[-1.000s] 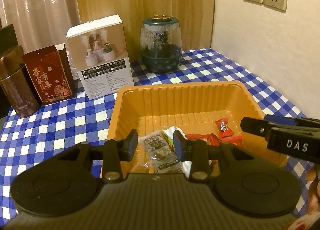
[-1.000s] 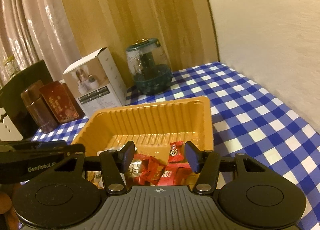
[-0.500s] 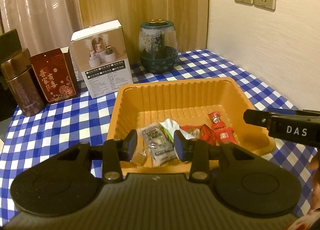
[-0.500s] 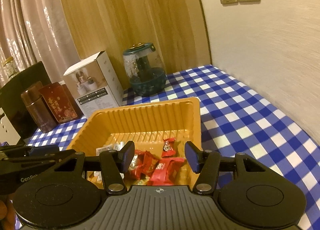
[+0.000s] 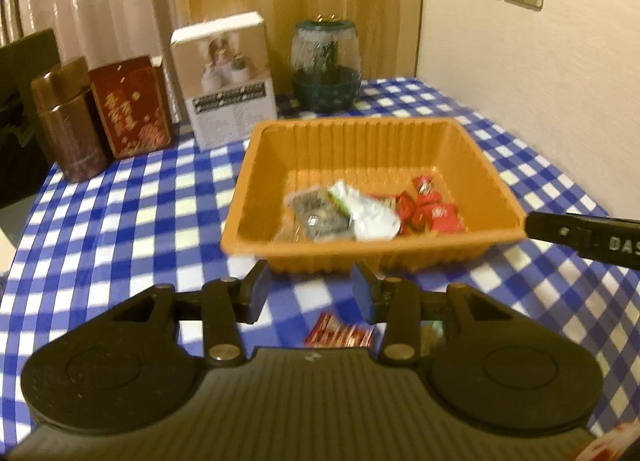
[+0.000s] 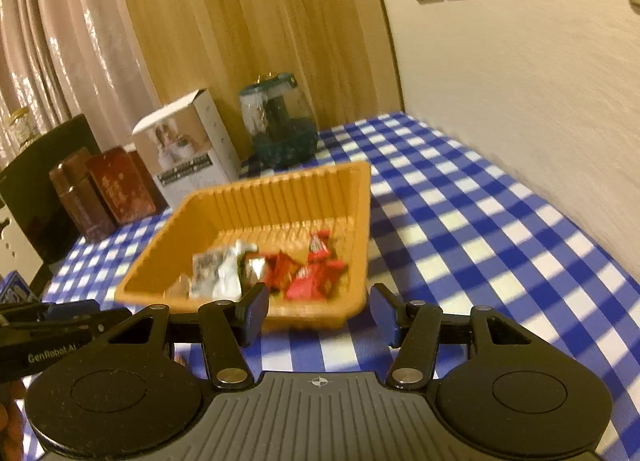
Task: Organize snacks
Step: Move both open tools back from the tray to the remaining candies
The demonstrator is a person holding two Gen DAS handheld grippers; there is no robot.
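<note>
the orange tray (image 5: 496, 189) sits on the blue-checked counter (image 5: 132, 229), with snacks lying in its near half: a dark packet (image 5: 316, 213), a white and green packet (image 5: 368, 213) just right of it, and a cluster of red candies (image 5: 430, 209) at the right end. in the right wrist view the same tray (image 6: 360, 221) shows the red candies (image 6: 312, 277) nearest the camera and the pale packets (image 6: 224, 273) to their left.

the left gripper (image 5: 307, 293) hangs above the counter just short of the tray's near wall, jaws wide and holding nothing. beneath it a red wrapper (image 5: 340, 335) lies on the counter, outside the tray. the right gripper (image 6: 318, 311) is also short of the tray, jaws wide and empty; it shows as a dark bar (image 5: 580, 237) at the right edge of the left view.

behind the tray stand a white box (image 5: 224, 81), a glass jar (image 5: 326, 65), a red tin (image 5: 130, 105) and a brown canister (image 5: 66, 121). both views are somewhat blurred.
</note>
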